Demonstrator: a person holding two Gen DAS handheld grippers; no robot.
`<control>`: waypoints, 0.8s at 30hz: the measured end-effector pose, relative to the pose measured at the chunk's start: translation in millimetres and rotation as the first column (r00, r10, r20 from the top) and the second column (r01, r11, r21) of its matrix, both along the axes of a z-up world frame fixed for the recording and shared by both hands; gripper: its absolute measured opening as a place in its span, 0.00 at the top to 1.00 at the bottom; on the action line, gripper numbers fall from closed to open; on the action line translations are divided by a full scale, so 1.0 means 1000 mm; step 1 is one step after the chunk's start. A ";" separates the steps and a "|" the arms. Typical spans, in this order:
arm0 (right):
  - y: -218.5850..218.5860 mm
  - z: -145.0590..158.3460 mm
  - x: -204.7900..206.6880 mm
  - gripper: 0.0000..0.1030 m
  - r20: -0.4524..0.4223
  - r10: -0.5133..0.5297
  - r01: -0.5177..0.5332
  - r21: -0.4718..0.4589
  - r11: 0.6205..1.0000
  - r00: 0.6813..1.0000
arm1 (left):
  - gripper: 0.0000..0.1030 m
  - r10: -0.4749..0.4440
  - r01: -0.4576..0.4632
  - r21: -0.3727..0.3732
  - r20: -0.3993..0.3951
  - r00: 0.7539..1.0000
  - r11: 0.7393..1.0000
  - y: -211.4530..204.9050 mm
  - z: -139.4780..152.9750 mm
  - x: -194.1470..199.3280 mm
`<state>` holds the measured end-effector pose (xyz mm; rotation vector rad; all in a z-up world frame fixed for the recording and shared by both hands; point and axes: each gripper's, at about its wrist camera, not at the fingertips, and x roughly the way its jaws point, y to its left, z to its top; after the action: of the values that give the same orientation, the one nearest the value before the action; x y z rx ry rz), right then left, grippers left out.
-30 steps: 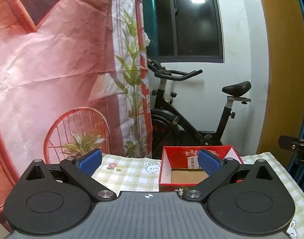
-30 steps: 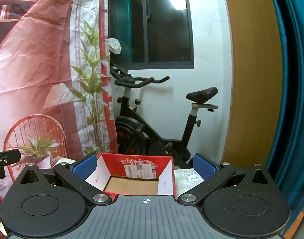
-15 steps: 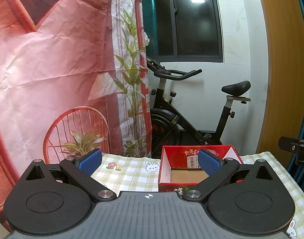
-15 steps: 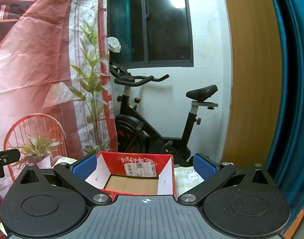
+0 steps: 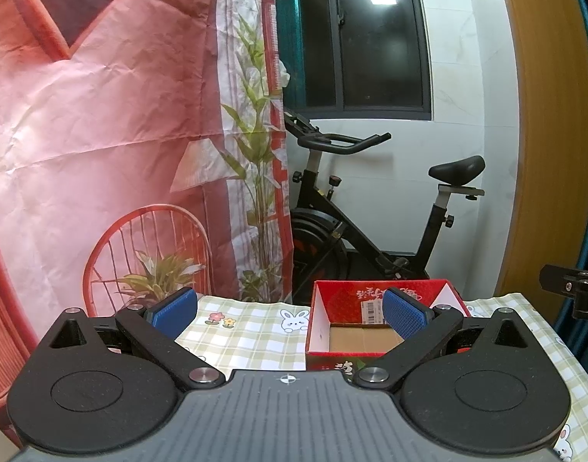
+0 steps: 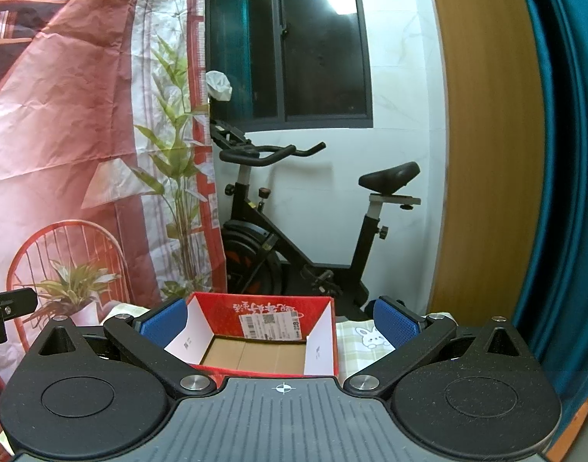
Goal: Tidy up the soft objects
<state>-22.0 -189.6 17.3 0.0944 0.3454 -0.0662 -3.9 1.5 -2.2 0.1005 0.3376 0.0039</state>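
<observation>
Both grippers spread wide over the table, holding nothing.

The left gripper and the right gripper each show blue pads far apart with only air between them. Just beyond sits a red cardboard box, open-topped, its brown floor bare, on a checked bunny tablecloth. Farther back stand an exercise bike and a printed red backdrop. No soft objects show in either view.
</observation>
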 end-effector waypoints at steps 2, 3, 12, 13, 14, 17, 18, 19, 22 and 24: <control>0.000 0.000 0.000 0.00 -0.001 0.000 0.000 0.001 1.000 1.000 | 0.00 -0.002 0.002 -0.001 -0.001 1.000 1.000 0.001 0.001 0.001; 0.000 0.000 0.000 0.00 -0.001 -0.001 0.001 0.001 1.000 1.000 | 0.00 -0.003 0.003 -0.002 -0.001 1.000 1.000 0.001 0.001 0.000; 0.000 0.000 0.000 0.00 -0.001 -0.001 0.001 0.002 1.000 1.000 | 0.00 -0.005 0.005 0.000 -0.001 1.000 1.000 0.001 0.001 0.000; -0.001 0.000 0.000 0.00 -0.001 -0.001 0.001 0.003 1.000 1.000 | 0.00 -0.006 0.006 0.000 -0.001 1.000 1.000 0.001 0.001 0.000; -0.001 0.000 0.000 0.00 0.000 -0.001 0.001 0.003 1.000 1.000 | 0.00 -0.006 0.006 0.000 -0.001 1.000 1.000 0.001 0.001 0.000; -0.001 0.000 0.000 0.00 -0.001 0.000 0.000 0.003 1.000 1.000 | 0.00 -0.006 0.006 0.001 -0.002 1.000 1.000 0.000 0.001 0.000; -0.001 0.000 0.000 0.00 -0.001 0.000 0.000 0.004 1.000 1.000 | 0.00 -0.006 0.006 0.000 -0.002 1.000 1.000 0.001 0.001 0.000; -0.001 0.000 0.000 0.00 -0.002 0.000 0.000 0.004 1.000 1.000 | 0.00 -0.006 0.006 0.000 -0.003 1.000 1.000 0.000 0.001 0.000; -0.001 0.000 0.000 0.00 -0.001 -0.001 0.001 0.004 1.000 1.000 | 0.00 -0.006 0.006 0.000 -0.004 1.000 1.000 0.001 0.001 0.001; -0.001 0.000 0.000 0.00 -0.002 -0.001 0.001 0.004 1.000 1.000 | 0.00 -0.006 0.006 0.000 -0.004 1.000 1.000 0.002 0.000 0.001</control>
<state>-21.6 -190.6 17.0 0.0989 0.3471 -0.0667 -3.1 3.0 -2.1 0.1018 0.3418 -0.0022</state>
